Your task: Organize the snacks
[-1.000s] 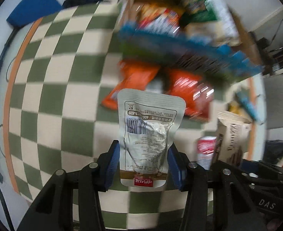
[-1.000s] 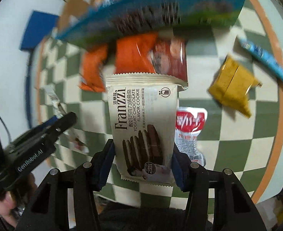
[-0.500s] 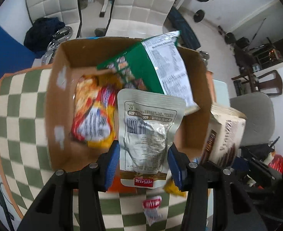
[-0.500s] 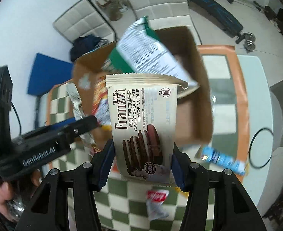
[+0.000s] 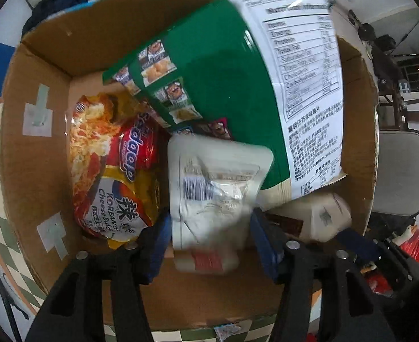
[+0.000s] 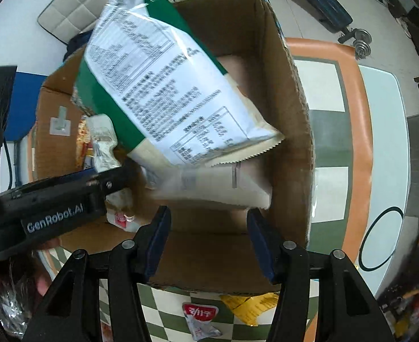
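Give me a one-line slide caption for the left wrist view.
Left gripper, jaws just opening, lets a blurred white pouch drop into the cardboard box beside the noodle packet.

White padded chairs point(image 6: 75, 8) behind; dumbbells point(image 6: 362, 50) on pale floor.

Both our grippers now hang over the cardboard box point(image 5: 38, 154). Our left gripper point(image 5: 210, 239) has just been opening, the silver pouch point(image 5: 215, 193) blurred and loose between its jaws; our right gripper point(image 6: 208, 228) has widened too, the biscuit pack point(image 6: 209, 185) beyond its fingertips.
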{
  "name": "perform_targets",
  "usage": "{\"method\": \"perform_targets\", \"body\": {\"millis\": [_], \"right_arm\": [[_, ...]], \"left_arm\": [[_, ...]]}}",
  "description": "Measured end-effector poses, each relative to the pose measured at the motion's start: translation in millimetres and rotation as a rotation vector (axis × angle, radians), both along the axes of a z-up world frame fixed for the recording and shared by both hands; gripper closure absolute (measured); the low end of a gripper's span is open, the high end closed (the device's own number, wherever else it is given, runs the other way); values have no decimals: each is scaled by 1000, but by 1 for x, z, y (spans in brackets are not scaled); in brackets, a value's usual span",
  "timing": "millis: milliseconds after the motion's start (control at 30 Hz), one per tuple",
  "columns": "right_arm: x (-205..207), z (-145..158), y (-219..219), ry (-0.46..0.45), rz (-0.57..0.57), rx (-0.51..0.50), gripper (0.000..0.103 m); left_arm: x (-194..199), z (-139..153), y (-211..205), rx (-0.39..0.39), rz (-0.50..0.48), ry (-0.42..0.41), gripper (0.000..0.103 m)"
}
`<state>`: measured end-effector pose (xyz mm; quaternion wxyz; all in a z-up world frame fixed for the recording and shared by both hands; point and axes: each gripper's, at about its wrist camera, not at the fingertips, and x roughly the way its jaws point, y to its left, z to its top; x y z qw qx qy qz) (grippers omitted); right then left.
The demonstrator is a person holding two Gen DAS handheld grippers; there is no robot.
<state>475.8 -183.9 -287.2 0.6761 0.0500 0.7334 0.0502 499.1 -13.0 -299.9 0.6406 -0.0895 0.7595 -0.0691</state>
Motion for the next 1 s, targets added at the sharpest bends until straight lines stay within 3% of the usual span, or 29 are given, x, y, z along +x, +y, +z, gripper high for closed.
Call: {"method": "perform_targets", "body": {"millis": [133,300,500,667,833,1000], "right_arm": [[-1,9,-7,-8,-5,12,29],[-12,34,-9,-32,19,-8,10],[-39,63,-4,-102,76,-39,7],[-63,91,-3,-198,87,-33,6],[-90,113,2,-251,96,4,6],[-130,104,-5,-219,36,60,5]], "left_arm": [[-7,14,5,7,9,-36,37],[-26,43,14,10,7,-109,20],[-51,76,24,53,-12,-217,4],[-76,101,25,94,-19,-311,1],[-99,121,39,84,37,-368,1],[-138,121,54,142,52,-394,1]]}}
